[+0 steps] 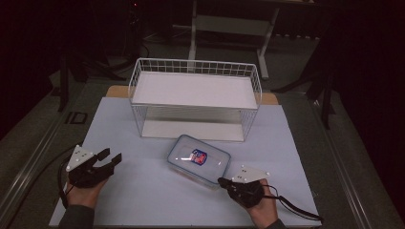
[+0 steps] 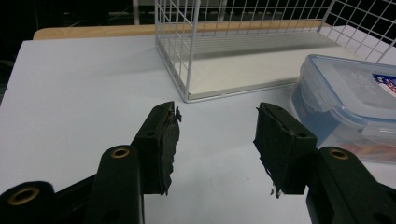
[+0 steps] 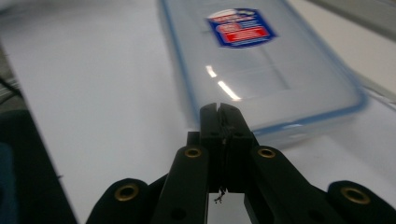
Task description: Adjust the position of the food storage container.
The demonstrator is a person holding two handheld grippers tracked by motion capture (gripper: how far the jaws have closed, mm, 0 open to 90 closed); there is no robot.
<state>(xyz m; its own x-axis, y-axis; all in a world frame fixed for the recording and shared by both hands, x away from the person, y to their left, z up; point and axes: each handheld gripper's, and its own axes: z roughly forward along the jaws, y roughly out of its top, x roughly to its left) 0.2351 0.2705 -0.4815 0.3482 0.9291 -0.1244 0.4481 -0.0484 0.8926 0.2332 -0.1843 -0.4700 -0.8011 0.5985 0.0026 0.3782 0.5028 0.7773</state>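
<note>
We find the right gripper (image 3: pixel 220 108) with its fingers pressed together, nothing between them, their tips just short of the near corner of the clear lidded container (image 1: pixel 198 160). The container lies flat on the bench (image 1: pixel 138 191), directly ahead of those fingers. The left gripper (image 2: pixel 215 140) has its fingers apart and empty; the container sits ahead and to their right, apart from them, with the white wire rack (image 1: pixel 195 98) beyond it.

White table (image 1: pixel 143 200), wire shelf rack (image 1: pixel 195 98) at the back, lidded plastic box (image 1: pixel 198 160) just before it
</note>
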